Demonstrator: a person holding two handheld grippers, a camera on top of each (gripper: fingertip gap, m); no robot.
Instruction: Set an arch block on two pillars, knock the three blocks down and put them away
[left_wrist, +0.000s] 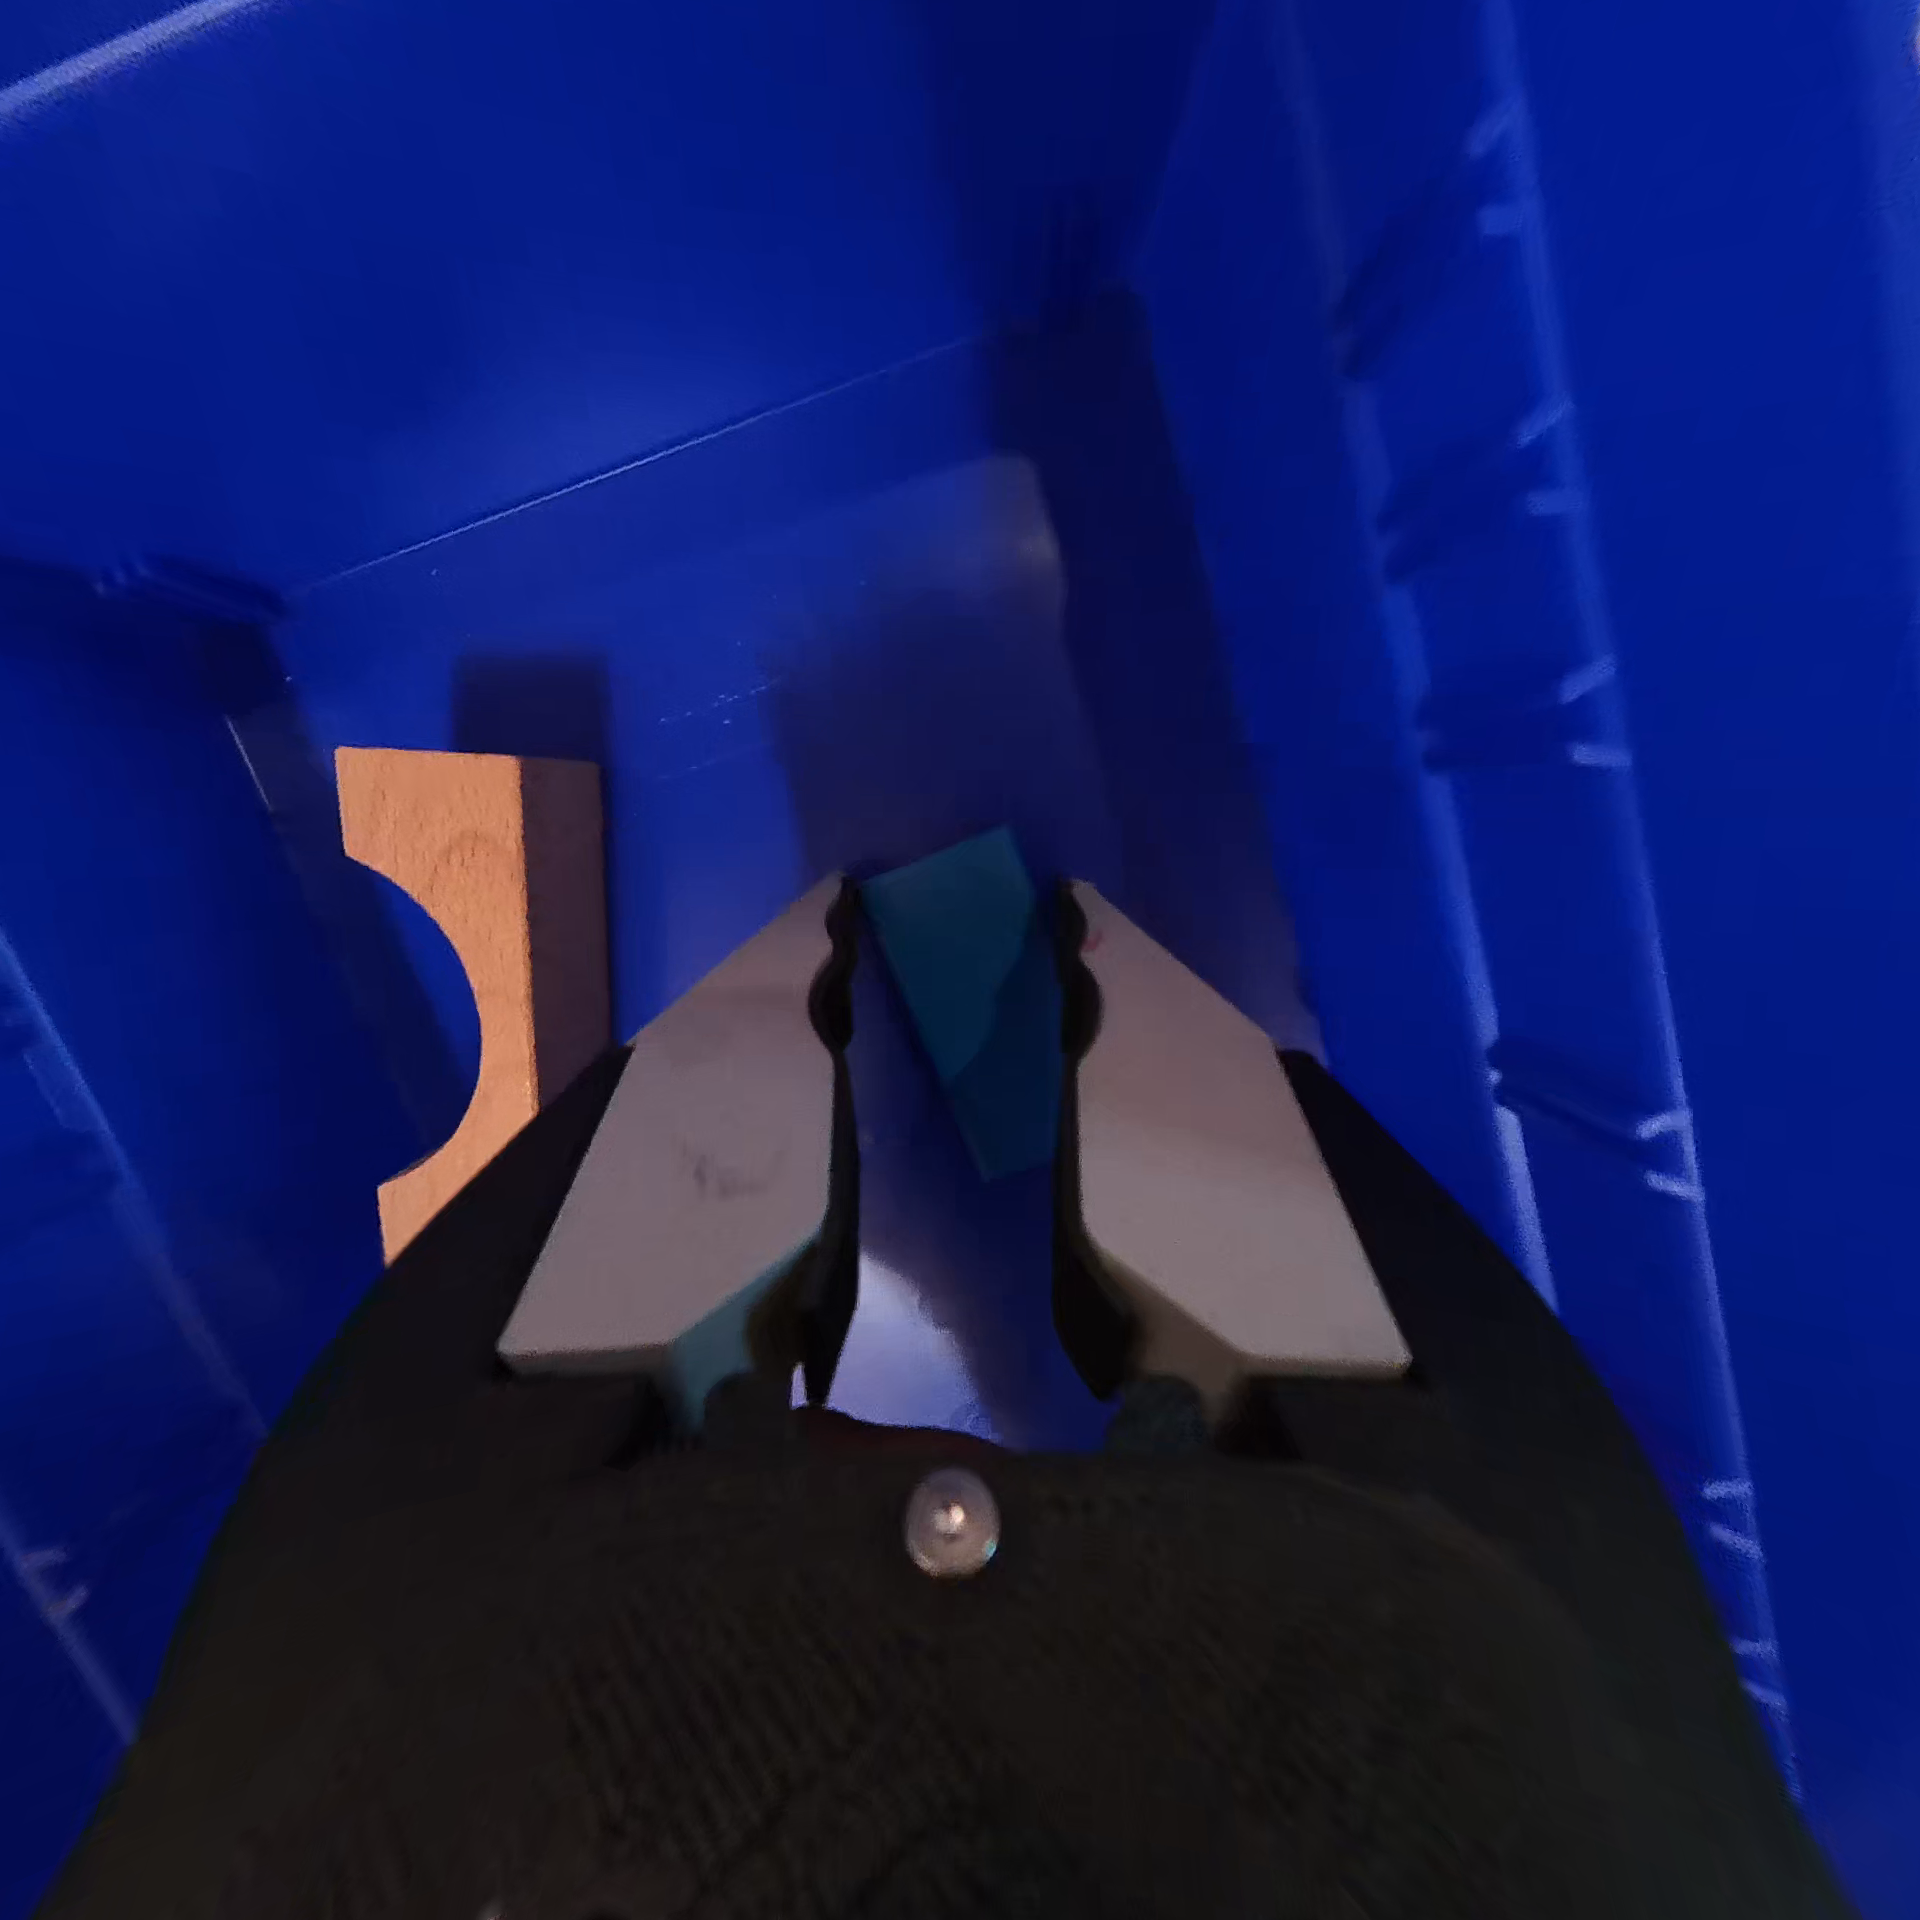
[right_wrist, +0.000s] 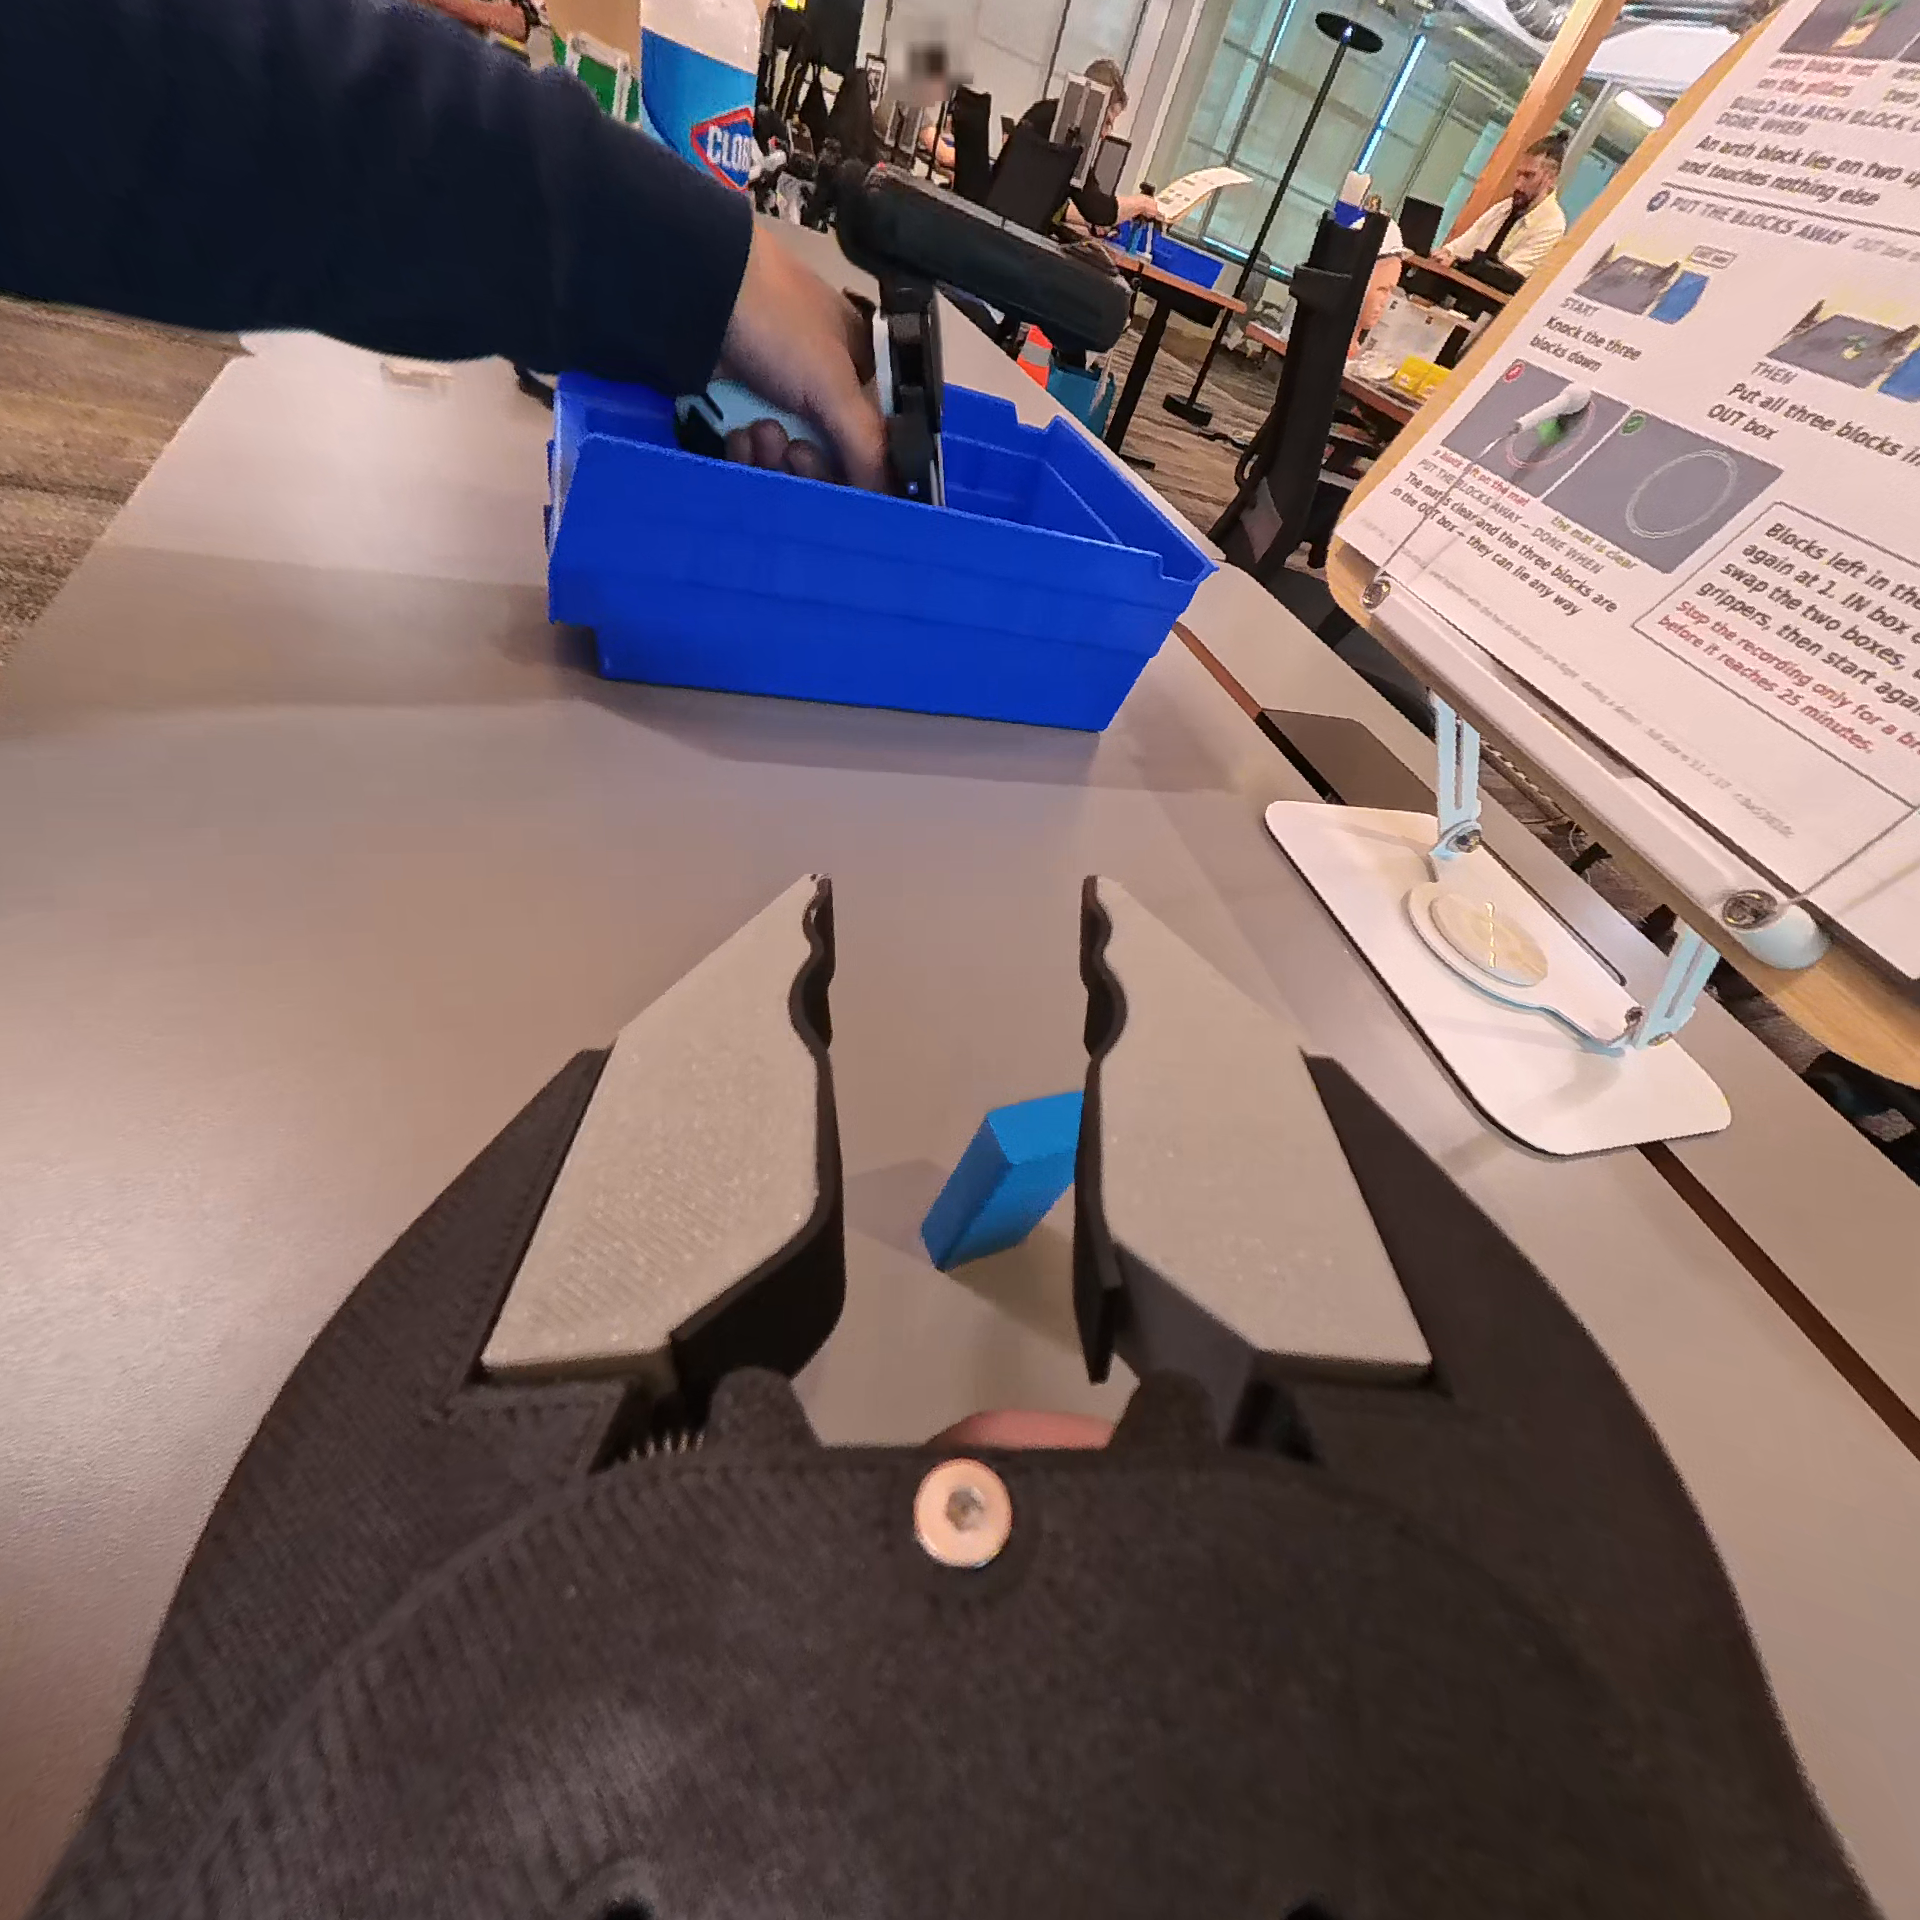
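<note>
Putting-away time — last step of the job. Big blue bin (right_wrist: 862, 613) out on the grey table (right_wrist: 312, 831), with the wooden arch block (left_wrist: 473, 987) already lying inside by the left wall. Down in the bin too: the left gripper (left_wrist: 951, 894), reached in from above by a hand (right_wrist: 800, 374) in a dark sleeve (right_wrist: 343, 177), fingers close together around a teal pillar block (left_wrist: 971, 1023) — whether squeezing it or just letting go, hard to tell, so most likely a drop right here. Out on the table, the right gripper (right_wrist: 956, 894), low and level, claw partly open with nothing in it, and the other blue pillar block (right_wrist: 1013, 1179) lying between the fingers, against the right one. Next, probably: close on that block, lift, carry over to the bin. On the far right, a paper sheet on a white stand (right_wrist: 1496, 987).
</note>
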